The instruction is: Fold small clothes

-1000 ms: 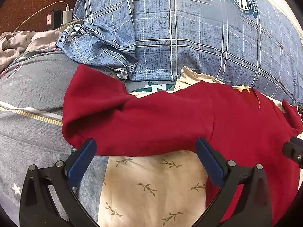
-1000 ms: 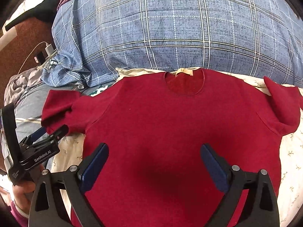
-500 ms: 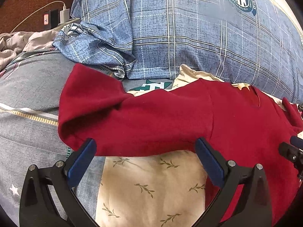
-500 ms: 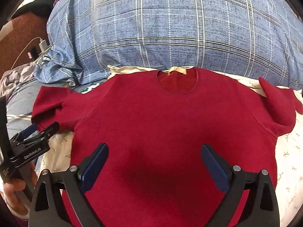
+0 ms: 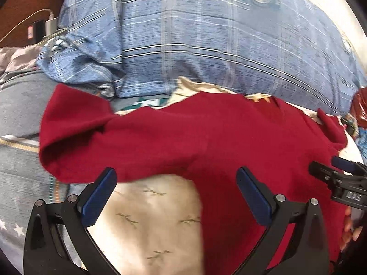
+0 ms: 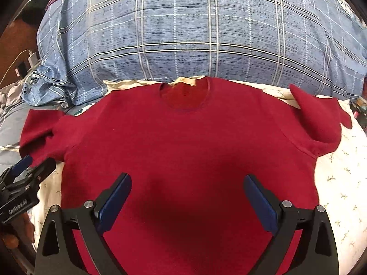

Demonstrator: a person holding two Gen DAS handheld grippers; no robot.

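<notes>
Red T-shirt (image 6: 183,142) spread flat on floral sheet (image 6: 339,183), collar toward plaid pillow (image 6: 195,29). Soft, light, limp; best pinched at sleeve (image 5: 75,133) edge. Left gripper (image 5: 176,197) and right gripper (image 6: 187,202) both spread wide, empty.

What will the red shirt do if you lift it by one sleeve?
The red shirt will probably droop, since its sleeve already curls up limply. It likely won't slide much; it looks fuzzy and lies on a soft sheet.

Dark red short-sleeved T-shirt (image 6: 183,149), spread flat and front side up, round neck at far side, right sleeve tip folded up, left sleeve rumpled
</notes>
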